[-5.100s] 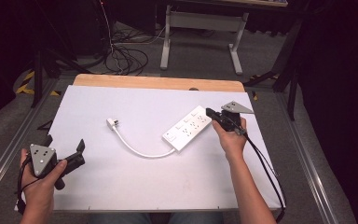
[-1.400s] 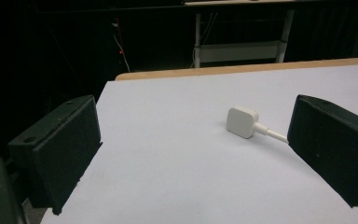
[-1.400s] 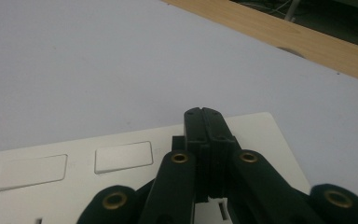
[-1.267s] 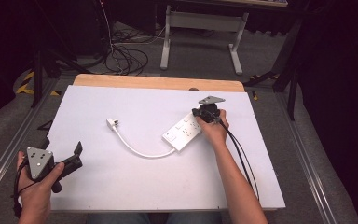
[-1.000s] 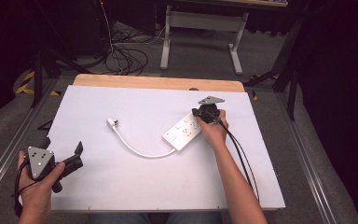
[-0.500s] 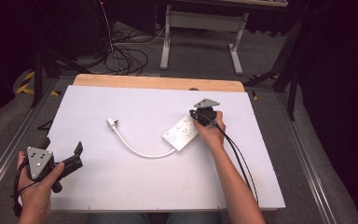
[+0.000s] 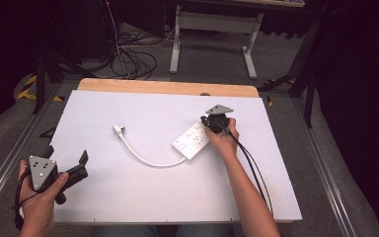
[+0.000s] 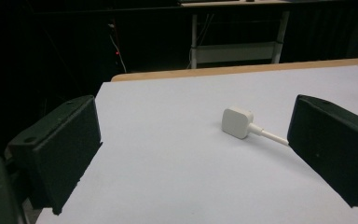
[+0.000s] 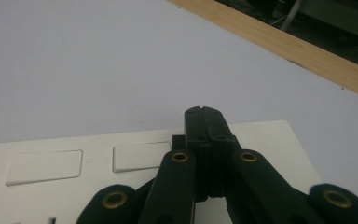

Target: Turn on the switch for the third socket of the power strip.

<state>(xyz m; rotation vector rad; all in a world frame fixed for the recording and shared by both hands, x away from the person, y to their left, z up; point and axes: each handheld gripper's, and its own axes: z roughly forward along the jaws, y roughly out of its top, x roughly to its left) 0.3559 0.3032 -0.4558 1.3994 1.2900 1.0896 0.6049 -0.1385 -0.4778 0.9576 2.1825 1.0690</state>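
A white power strip (image 7: 193, 141) lies right of the table's middle, and its white cord curves left to a white plug (image 7: 118, 130). My right gripper (image 7: 208, 123) is shut, its jaws pressed together with nothing between them. Its tips rest over the strip's far end (image 9: 265, 140), just past two flat socket covers (image 9: 130, 157). My left gripper (image 7: 81, 165) stays near the front left corner, jaws wide open and holding nothing. In the left gripper view the plug (image 8: 237, 122) lies on the table well beyond the open gripper (image 8: 191, 154), nearer its right jaw.
The white tabletop (image 7: 143, 197) has a wooden strip (image 7: 168, 88) along its far edge. Behind the table are cables (image 7: 133, 59) on the floor and a metal stand (image 7: 212, 29). Metal rails run along both sides of the table.
Since five seconds ago my right gripper has moved left and away onto the strip's far end; over the last second it crept slightly further. The left gripper has stayed in place.
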